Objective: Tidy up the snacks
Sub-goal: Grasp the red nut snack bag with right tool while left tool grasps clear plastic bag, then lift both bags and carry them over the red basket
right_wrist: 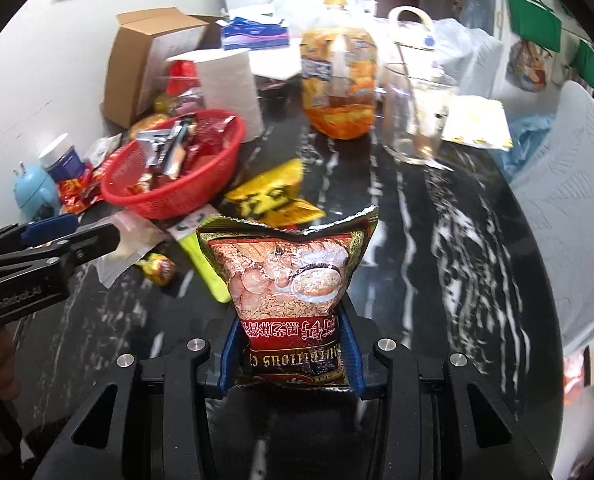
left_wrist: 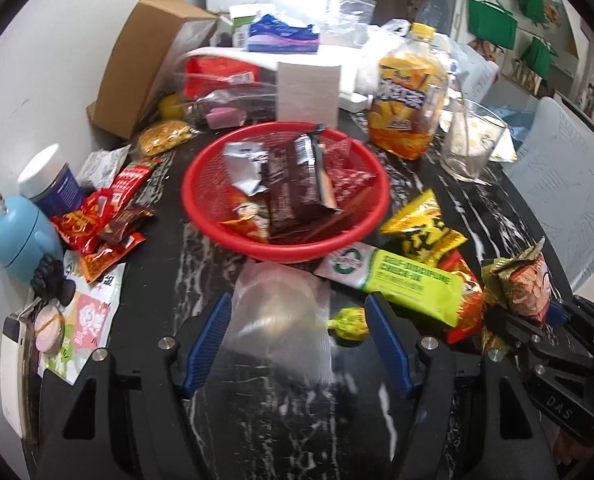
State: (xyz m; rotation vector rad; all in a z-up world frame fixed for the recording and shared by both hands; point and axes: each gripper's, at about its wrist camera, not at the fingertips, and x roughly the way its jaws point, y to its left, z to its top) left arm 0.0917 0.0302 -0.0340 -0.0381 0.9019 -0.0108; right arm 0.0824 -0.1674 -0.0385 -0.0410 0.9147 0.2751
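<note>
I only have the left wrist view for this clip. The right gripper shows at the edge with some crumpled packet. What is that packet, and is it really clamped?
Observer: Yes. In the right wrist view the right gripper is shut on a cereal sachet, blue pads pressing both its sides.
Reviewer: Which way up is it?
Observer: Its print reads upside down to that camera, and the torn-looking top edge points away, toward the red basket.
Reviewer: And the left gripper from that side?
Observer: The left gripper sits open beside a clear plastic packet, with a small yellow-wrapped candy nearby on the table.
</note>
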